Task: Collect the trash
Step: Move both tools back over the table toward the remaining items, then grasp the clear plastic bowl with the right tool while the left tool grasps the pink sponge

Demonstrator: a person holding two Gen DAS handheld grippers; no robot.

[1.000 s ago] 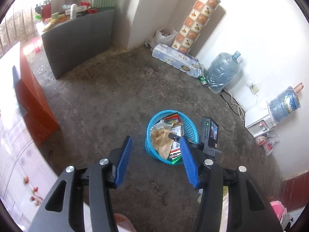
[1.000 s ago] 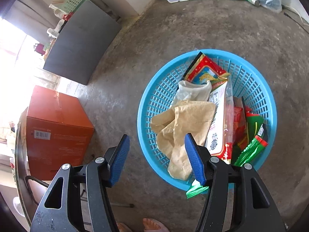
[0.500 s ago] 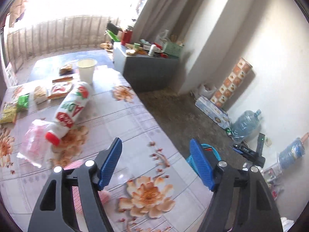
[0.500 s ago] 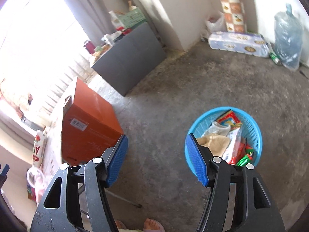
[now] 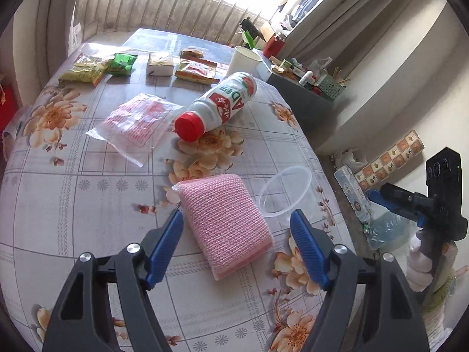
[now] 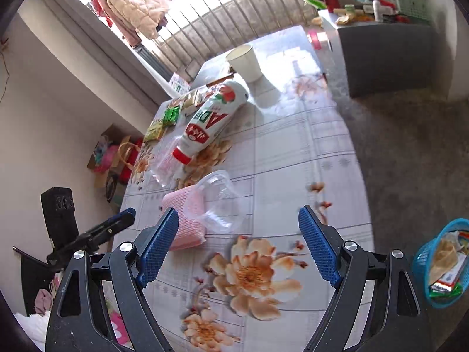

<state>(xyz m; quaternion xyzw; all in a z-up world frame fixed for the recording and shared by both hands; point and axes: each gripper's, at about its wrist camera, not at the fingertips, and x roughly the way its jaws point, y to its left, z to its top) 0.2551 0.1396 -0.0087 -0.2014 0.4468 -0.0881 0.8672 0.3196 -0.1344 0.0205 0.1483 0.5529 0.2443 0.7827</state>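
My left gripper (image 5: pixel 236 243) is open and empty, just above a pink knitted cloth (image 5: pixel 225 220) on the flowered table (image 5: pixel 88 205). A clear plastic cup (image 5: pixel 285 193) lies on its side right of the cloth. A white bottle with a red cap (image 5: pixel 218 105) lies further back, beside a clear plastic bag (image 5: pixel 137 123). My right gripper (image 6: pixel 239 243) is open and empty over the table, near the clear cup (image 6: pixel 217 202) and cloth (image 6: pixel 181 223). The blue trash basket (image 6: pixel 439 267) with wrappers stands on the floor at right.
Snack packets (image 5: pixel 88 69) and a white paper cup (image 5: pixel 244 58) sit at the table's far end. A grey cabinet (image 6: pixel 387 55) with clutter stands beyond the table. Water jugs and a roll (image 5: pixel 390 158) lie by the wall. Bags (image 6: pixel 117 158) sit on the floor left.
Both grippers swung up from the floor and the basket to the table top. Both stayed open. The left now hovers over the pink cloth, the right over the table near the clear cup.
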